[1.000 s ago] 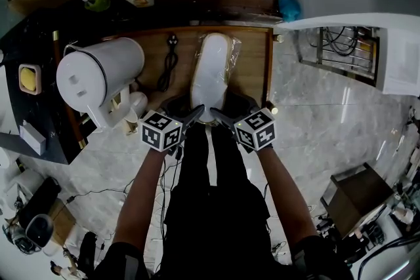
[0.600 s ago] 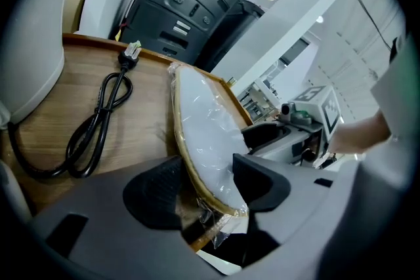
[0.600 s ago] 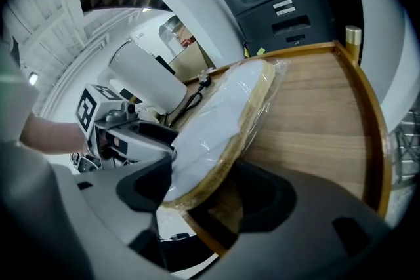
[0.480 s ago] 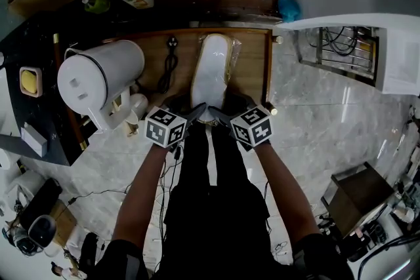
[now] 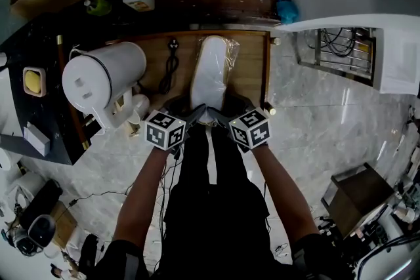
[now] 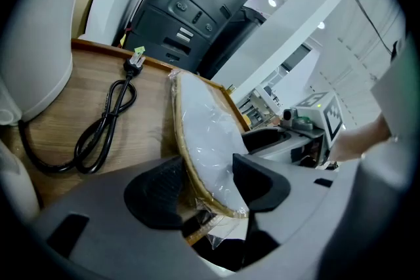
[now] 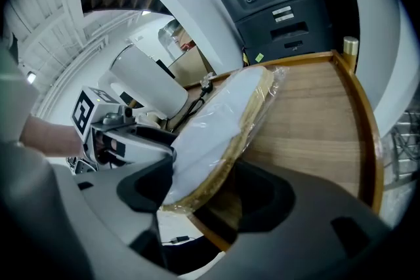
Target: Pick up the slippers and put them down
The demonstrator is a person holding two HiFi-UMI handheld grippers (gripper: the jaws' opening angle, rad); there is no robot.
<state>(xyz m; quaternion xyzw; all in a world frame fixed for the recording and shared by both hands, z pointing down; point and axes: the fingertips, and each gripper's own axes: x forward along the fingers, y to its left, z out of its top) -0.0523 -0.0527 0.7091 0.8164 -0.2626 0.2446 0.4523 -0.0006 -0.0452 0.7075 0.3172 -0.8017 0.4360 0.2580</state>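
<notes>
A pair of white slippers with tan soles, wrapped in clear plastic (image 5: 210, 72), lies lengthwise on a small wooden table (image 5: 252, 69), heel end toward me and just over the front edge. My left gripper (image 5: 197, 113) holds the heel end from the left, and its jaws press both sides of the slippers (image 6: 203, 141). My right gripper (image 5: 220, 116) grips the same end from the right, one jaw on the white top, the other under the sole of the slippers (image 7: 216, 134). In each gripper view the other gripper's marker cube shows just beyond the pack.
A large white cylindrical appliance (image 5: 105, 79) stands at the table's left end, with a coiled black power cable (image 5: 169, 65) between it and the slippers. A raised wooden rim (image 7: 367, 141) edges the table's right side. Grey marble floor (image 5: 315, 121) lies to the right; dark equipment stands behind.
The two grippers have drawn a little closer together at the heel end, the right one shifting left. The slippers have stayed on the table.
</notes>
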